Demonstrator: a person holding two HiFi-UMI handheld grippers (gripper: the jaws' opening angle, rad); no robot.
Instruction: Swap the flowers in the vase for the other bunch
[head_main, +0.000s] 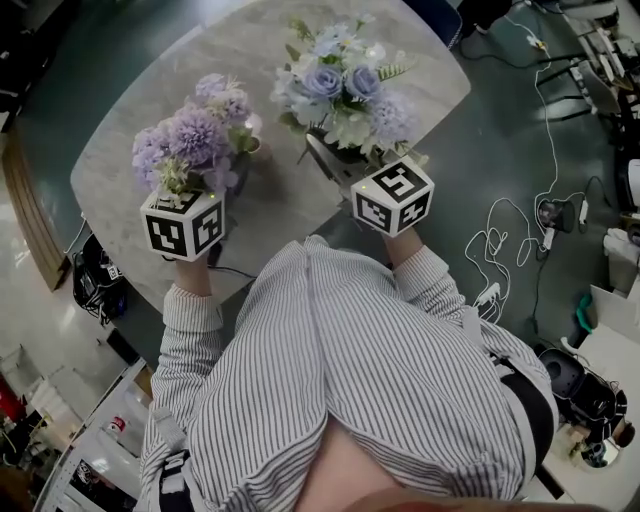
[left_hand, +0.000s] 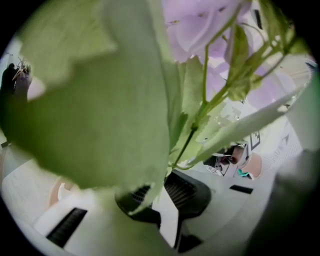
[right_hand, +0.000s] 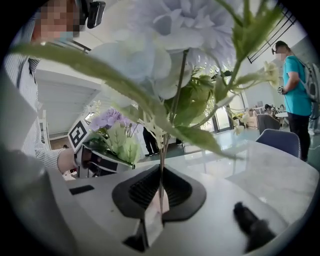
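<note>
My left gripper (left_hand: 162, 196) is shut on the green stems of a purple flower bunch (head_main: 195, 140). Large leaves (left_hand: 95, 110) fill most of the left gripper view. My right gripper (right_hand: 160, 192) is shut on the thin stem of a blue and white bunch (head_main: 345, 90), whose blooms (right_hand: 165, 35) rise above the jaws. In the head view both bunches are held side by side over the marble table (head_main: 130, 110), purple on the left and blue on the right. The right gripper view also shows the left gripper (right_hand: 97, 161) with the purple bunch (right_hand: 112, 125). I cannot make out a vase.
Cables (head_main: 500, 245) trail over the dark floor right of the table. A blue chair (head_main: 440, 15) stands at the table's far side. In the right gripper view a person in a teal shirt (right_hand: 295, 85) stands beyond the table near a chair (right_hand: 280, 141).
</note>
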